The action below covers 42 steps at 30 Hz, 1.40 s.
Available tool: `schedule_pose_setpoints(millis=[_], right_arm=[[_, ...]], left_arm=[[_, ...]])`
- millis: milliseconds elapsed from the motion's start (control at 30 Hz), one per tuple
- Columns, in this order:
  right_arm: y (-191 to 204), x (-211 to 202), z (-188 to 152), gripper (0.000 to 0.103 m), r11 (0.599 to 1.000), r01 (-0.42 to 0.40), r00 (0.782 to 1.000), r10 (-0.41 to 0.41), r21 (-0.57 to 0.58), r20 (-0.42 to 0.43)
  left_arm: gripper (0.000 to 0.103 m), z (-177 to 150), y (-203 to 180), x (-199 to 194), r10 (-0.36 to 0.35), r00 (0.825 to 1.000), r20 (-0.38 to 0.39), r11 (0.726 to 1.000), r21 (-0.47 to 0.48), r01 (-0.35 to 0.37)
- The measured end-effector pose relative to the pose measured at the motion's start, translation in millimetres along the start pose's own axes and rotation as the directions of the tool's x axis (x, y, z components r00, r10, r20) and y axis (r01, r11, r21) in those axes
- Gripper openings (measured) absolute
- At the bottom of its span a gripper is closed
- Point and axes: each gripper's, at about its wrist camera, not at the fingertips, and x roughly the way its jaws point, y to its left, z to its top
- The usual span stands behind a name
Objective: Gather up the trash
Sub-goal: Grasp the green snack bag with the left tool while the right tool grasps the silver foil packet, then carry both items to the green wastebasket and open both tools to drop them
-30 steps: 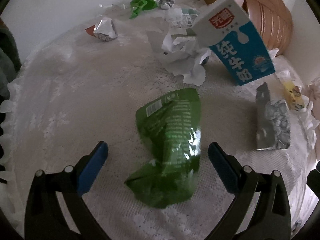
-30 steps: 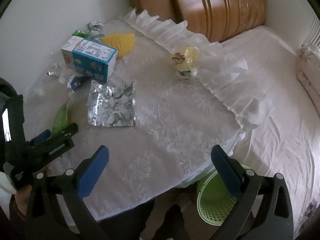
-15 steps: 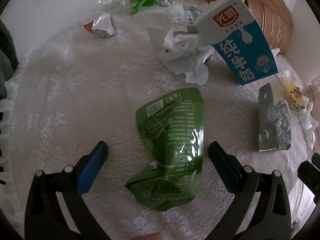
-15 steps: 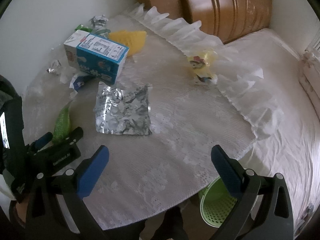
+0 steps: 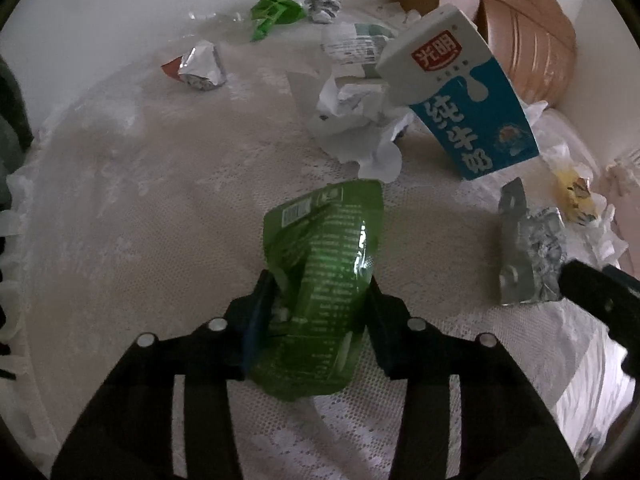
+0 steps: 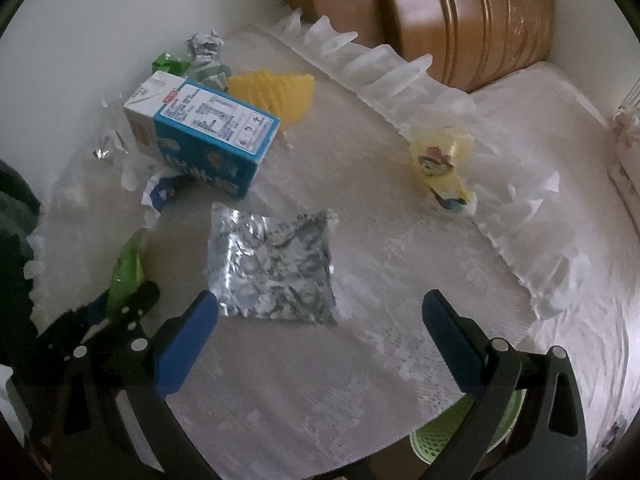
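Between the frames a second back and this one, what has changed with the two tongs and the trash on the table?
The left tongs have closed on the green wrapper, which a second ago lay between open jaws. The right tongs moved forward toward the silver foil packet, jaws still open and empty. The milk carton, crumpled paper and yellow wrapper stayed where they were.

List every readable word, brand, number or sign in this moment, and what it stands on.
"光明": red badge on the milk carton.
"纯牛奶": white characters on the carton's blue face.
Green wrapper, held in the left gripper: barcode and fine print, too small to read.
Carton's side panel: blurred print, unreadable.
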Motion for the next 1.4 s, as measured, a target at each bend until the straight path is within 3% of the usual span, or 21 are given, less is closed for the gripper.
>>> schedule_pose_setpoints(millis=[167,367,533,867,1000,1233,1267,1400], right_arm=[[8,7,6,0.101,1.000,0.006,1.000,-0.006,0.000,-0.012],[16,18,8,0.101,0.998,0.021,1.000,-0.020,0.063,-0.021],[26,22,8,0.101,0.993,0.085,0.996,-0.085,0.078,0.000],[20,11,6,0.101,0.983,0.035,0.999,-0.041,0.181,0.029],[24,23,5,0.101,0.973,0.122,0.992,-0.125,0.198,0.003],[30,47,8,0.101,0.967,0.155,0.988,-0.149,0.202,-0.044],[29,49,8,0.100,0.967,0.143,0.990,-0.136,0.209,-0.048],[26,44,8,0.075,0.970,0.147,0.989,-0.142,0.196,-0.041]], left_arm=[[0.038,-1,17,-20,-0.056,0.998,0.025,0.998,-0.035,0.057],[0.033,1,34,-42,-0.059,0.996,0.059,0.998,-0.019,0.060],[0.033,-8,36,-61,-0.067,0.995,0.080,0.998,-0.015,0.068],[0.033,-11,34,-73,-0.108,0.989,0.098,0.994,0.012,0.108],[0.033,-11,31,-73,-0.118,0.988,0.097,0.992,0.043,0.115],[0.033,-5,38,-66,-0.135,0.988,0.077,0.989,0.065,0.131],[0.033,-4,39,-65,-0.135,0.988,0.077,0.989,0.068,0.130],[0.033,0,43,-65,-0.127,0.989,0.078,0.989,0.085,0.120]])
